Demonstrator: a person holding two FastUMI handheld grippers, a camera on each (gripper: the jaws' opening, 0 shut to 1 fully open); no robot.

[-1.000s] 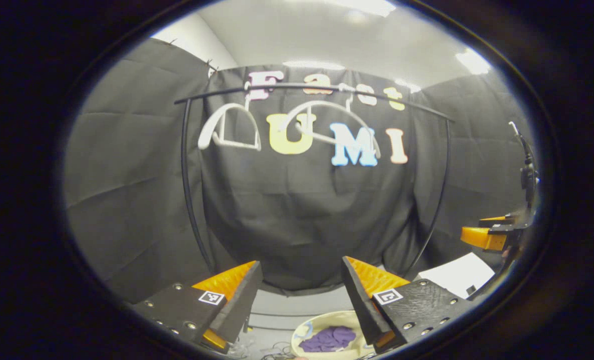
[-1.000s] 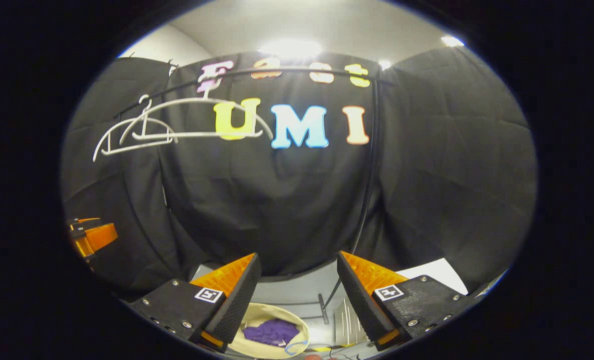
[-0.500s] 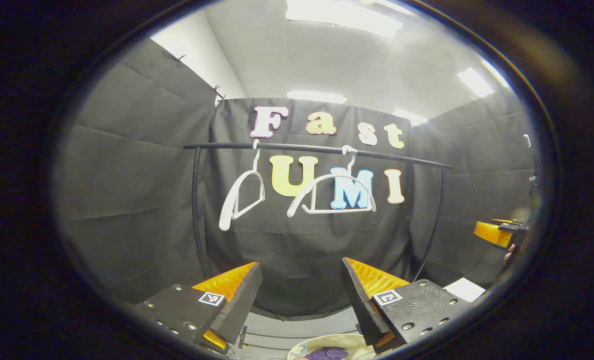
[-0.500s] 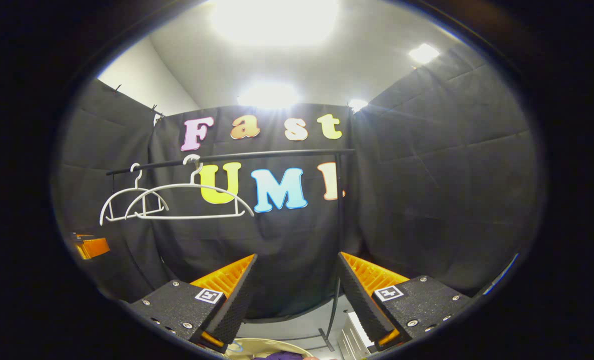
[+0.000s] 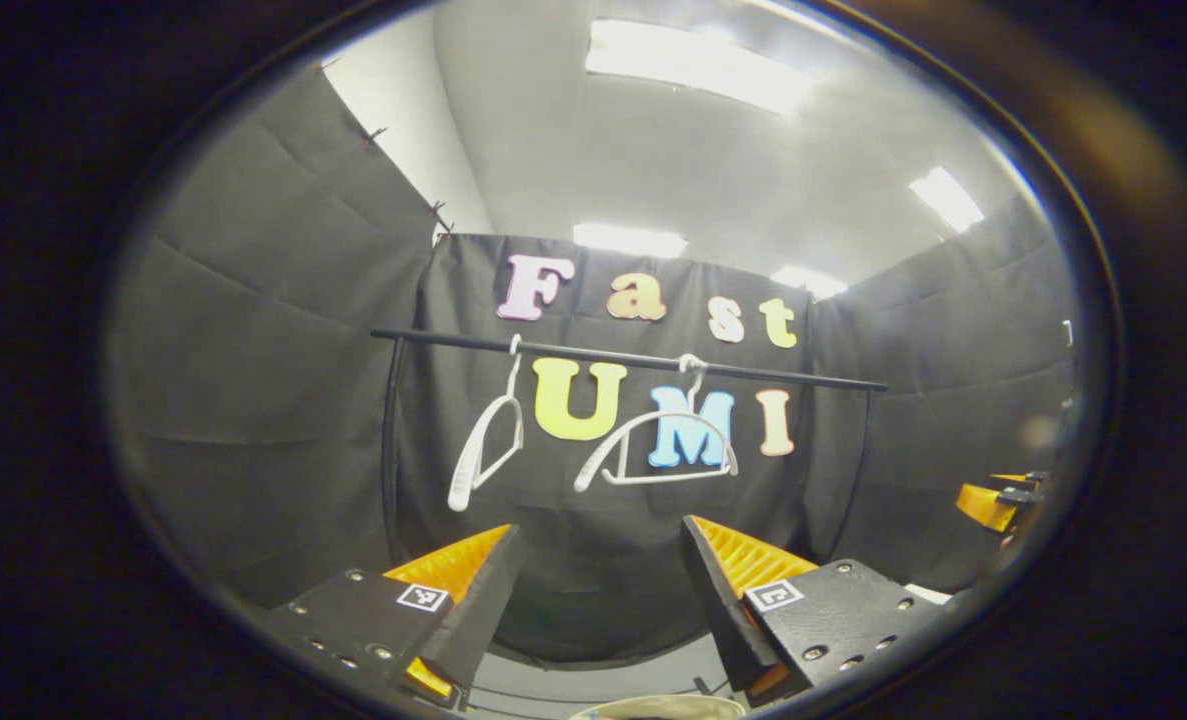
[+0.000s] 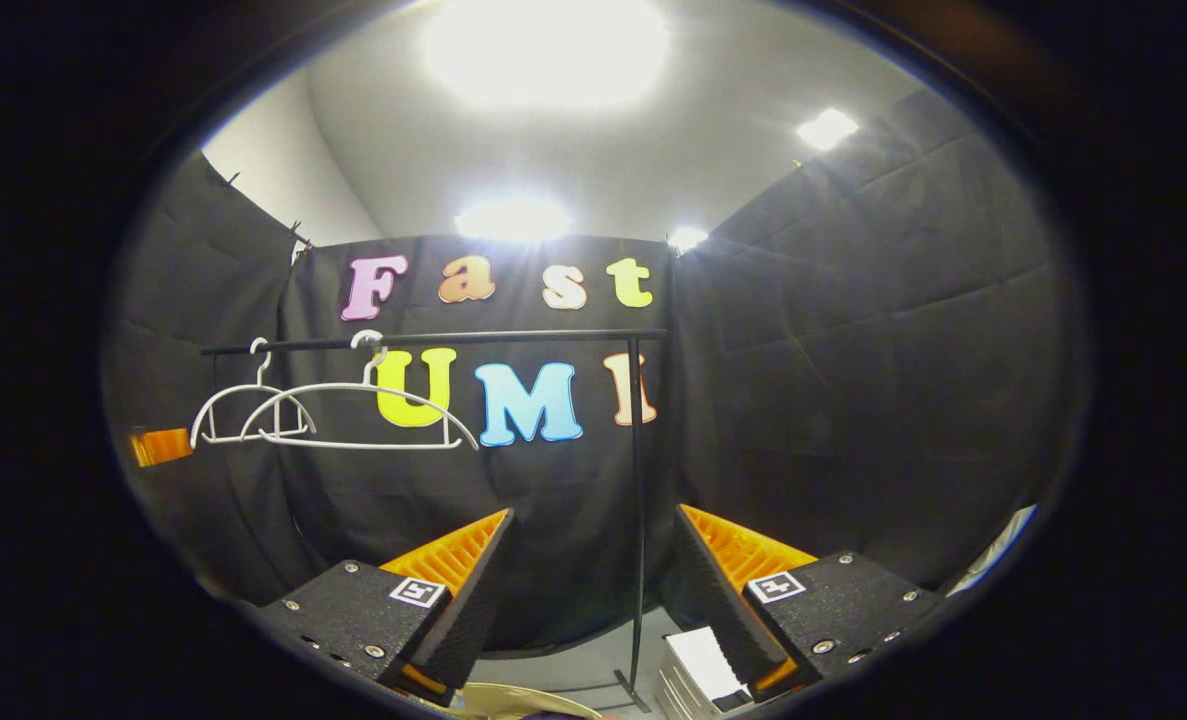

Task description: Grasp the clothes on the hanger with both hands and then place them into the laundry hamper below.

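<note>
White bare hangers [image 5: 653, 450] dangle at my twelve o'clock. Both my left gripper [image 5: 593, 620] and right gripper [image 6: 583, 610] gape wide, holding nothing. Any cloth in the hamper [image 6: 513, 700] at six o'clock, I judge soft and light, best pinched at a fold.

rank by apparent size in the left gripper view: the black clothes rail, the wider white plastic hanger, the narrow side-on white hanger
1. black clothes rail, spanning the widest.
2. wider white plastic hanger.
3. narrow side-on white hanger, though its turned angle makes it look smaller.

Right gripper [image 6: 593, 590] fingers apart, two bare hangers [image 6: 358, 415] on rail [image 6: 433, 339]
</note>
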